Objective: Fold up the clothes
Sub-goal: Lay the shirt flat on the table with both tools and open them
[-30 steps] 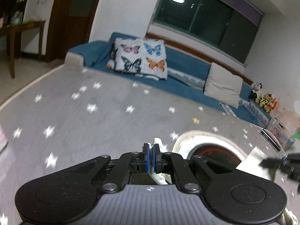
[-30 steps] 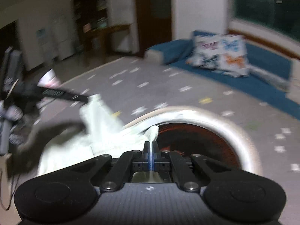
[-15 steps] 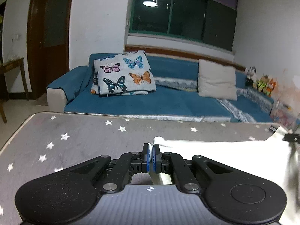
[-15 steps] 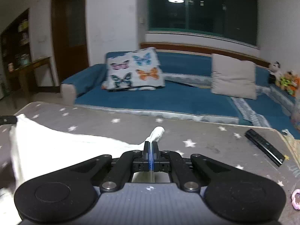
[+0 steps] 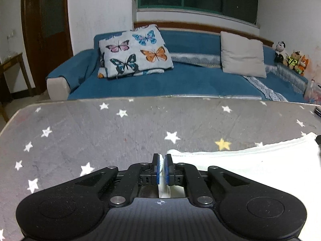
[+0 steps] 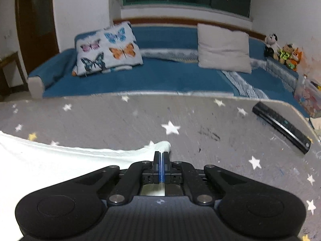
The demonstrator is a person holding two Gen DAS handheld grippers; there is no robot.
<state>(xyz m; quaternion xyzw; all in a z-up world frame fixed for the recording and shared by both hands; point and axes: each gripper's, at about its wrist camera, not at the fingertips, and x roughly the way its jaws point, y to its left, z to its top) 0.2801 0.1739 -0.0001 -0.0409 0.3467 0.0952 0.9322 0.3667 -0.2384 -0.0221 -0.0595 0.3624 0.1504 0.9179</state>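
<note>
Holding 1 white cloth (image 5: 250, 166) by its far edge, the left gripper (image 5: 162, 161) and right gripper (image 6: 161, 158) are each clamped on a corner, with fabric pinched between closed jaws. Cloth lies stretched between the 2 grippers over the starred counter (image 5: 120, 132), a remote (image 6: 280, 126) well apart. Judged early: edge straightened, no fold visible, all folds outstanding.

White garment (image 5: 250, 166) edge-cropped, partly hidden
</note>
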